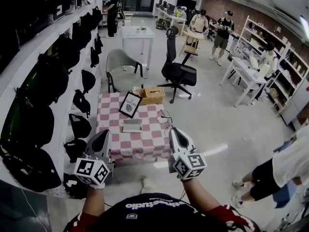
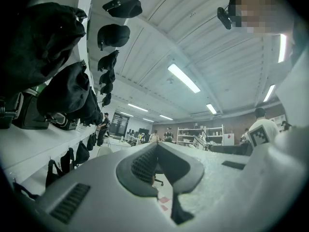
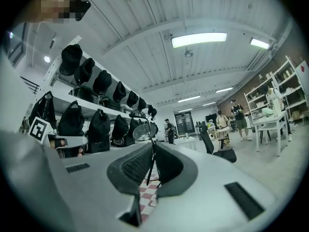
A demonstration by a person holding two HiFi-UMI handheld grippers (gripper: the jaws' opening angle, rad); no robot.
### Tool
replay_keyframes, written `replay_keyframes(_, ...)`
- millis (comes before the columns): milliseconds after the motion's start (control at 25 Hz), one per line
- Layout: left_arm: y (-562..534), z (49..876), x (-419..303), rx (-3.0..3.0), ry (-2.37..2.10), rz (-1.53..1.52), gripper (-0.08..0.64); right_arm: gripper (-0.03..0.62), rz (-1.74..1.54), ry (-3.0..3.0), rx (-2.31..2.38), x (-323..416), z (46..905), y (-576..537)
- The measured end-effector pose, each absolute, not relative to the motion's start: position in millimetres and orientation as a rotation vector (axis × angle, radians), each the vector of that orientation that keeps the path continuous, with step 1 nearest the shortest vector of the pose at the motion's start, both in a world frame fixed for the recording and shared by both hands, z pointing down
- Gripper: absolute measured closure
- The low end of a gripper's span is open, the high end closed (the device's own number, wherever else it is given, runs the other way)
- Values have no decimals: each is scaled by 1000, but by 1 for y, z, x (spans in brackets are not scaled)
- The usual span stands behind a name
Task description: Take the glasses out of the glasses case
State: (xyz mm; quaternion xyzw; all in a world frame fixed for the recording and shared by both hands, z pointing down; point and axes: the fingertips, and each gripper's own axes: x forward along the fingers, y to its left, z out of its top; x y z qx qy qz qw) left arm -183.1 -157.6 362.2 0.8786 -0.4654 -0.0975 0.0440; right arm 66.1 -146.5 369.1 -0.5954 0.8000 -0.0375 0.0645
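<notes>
Carrying the glasses (image 3: pixel 142 130) clear of the glasses case (image 1: pixel 132 125) wants a slow, level hand — right tool (image 1: pixel 173 130) pinches only their thin frame, left tool (image 1: pixel 106 132) closed and empty.

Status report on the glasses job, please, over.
Right gripper shut on thin black-framed glasses, clear of pale grey glasses case on pink checked tablecloth. Left gripper shut, empty. Nothing in the way.

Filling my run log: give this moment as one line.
right claw: shut on glasses | left claw: shut, empty | glasses case: on checked table
</notes>
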Motion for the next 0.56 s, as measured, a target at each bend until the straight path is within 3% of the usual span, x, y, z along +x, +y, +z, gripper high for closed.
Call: replay_keyframes(560,-154,362,-189,2670,-1433,-307,555,569,-120,2433,-1797,58,370,-143)
